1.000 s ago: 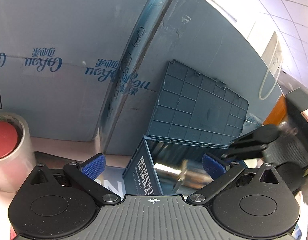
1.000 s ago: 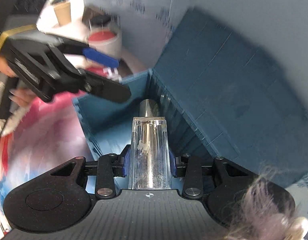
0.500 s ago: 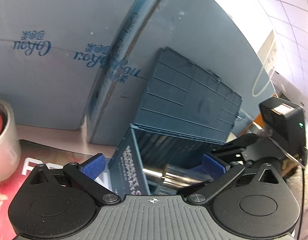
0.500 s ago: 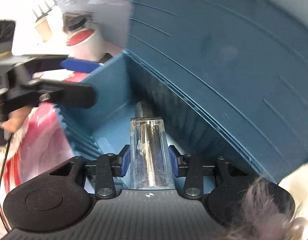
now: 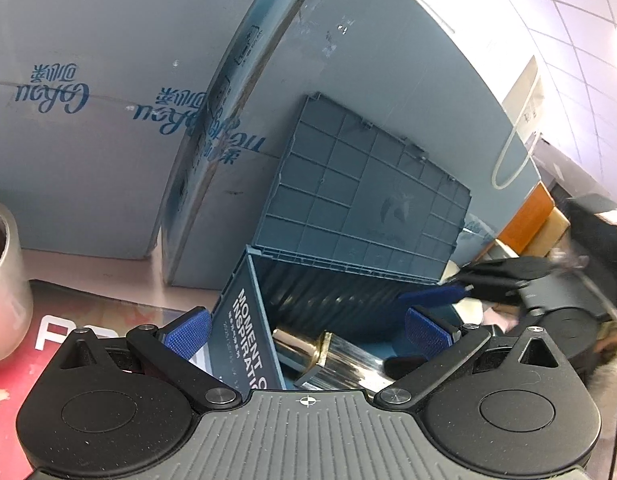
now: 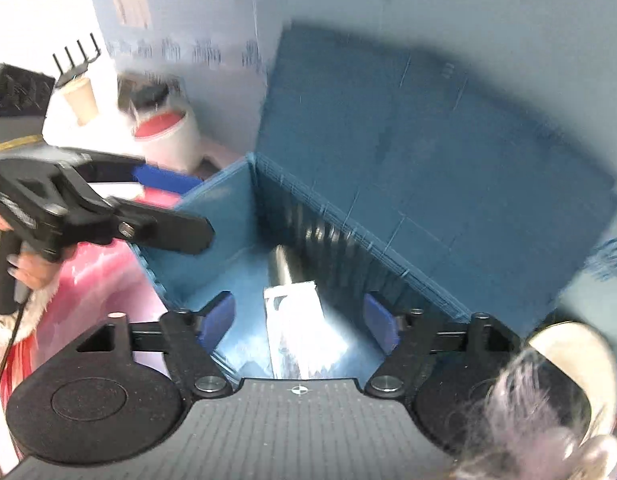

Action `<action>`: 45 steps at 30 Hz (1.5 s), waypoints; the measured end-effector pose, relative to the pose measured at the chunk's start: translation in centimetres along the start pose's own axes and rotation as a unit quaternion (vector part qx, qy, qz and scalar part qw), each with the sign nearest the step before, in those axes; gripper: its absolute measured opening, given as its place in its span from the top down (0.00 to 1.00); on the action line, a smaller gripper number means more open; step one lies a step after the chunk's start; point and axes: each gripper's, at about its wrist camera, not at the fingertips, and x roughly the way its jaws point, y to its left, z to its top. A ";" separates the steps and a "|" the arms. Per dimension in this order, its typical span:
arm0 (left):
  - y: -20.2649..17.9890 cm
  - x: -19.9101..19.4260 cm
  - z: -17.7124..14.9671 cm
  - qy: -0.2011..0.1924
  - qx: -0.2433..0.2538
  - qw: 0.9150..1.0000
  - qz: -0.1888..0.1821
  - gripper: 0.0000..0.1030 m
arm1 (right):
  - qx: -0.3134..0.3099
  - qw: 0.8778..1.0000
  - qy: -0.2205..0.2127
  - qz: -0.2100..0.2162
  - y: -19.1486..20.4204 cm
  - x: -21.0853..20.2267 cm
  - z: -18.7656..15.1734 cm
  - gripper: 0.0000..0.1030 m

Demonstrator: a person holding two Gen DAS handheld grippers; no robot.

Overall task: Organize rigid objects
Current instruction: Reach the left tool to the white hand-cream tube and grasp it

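A blue plastic storage box (image 6: 212, 216) stands open on the worktop (image 5: 88, 276), its gridded lid (image 5: 364, 200) tipped back against a large pale blue carton (image 5: 108, 120) behind it. White lettering runs along the box's near outer wall.

Inside the box, on its floor, lies the task's thing: a clear, shiny perfume bottle (image 6: 296, 328) with a silver cap, resting on its side with the cap pointing toward the box's back wall.

The right gripper (image 6: 300, 320) hangs over the box with its blue pads spread wide. Its jaws have just been opening, and the bottle lies between the pads, clear of both. This view is blurred by motion.

The left gripper (image 5: 306, 330) hovers at the box's front edge, its blue pads also wide apart with nothing held; one pad is outside the box's lettered wall, the other over the inside. A hand (image 6: 28, 268) grips its handle, seen from the right wrist view.

To the left of the box stands a roll of tape (image 5: 0, 280) with a red centre, on a red and white printed mat (image 5: 48, 332) that lies beside the box.
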 end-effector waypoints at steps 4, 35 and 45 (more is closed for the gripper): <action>0.0 -0.9 0.1 -0.014 -0.004 1.000 -0.007 0.00 | 0.024 0.983 -0.159 -0.086 2.5 -5.8 -3.0 0.04; -14.4 -5.1 -6.7 -0.093 0.252 0.954 -0.132 0.00 | 0.396 0.721 -0.455 -0.340 7.6 -14.5 -27.2 0.00; -22.0 3.1 -14.4 0.019 0.451 0.890 -0.067 0.24 | 0.432 0.684 -0.504 -0.302 7.9 -15.3 -31.5 0.00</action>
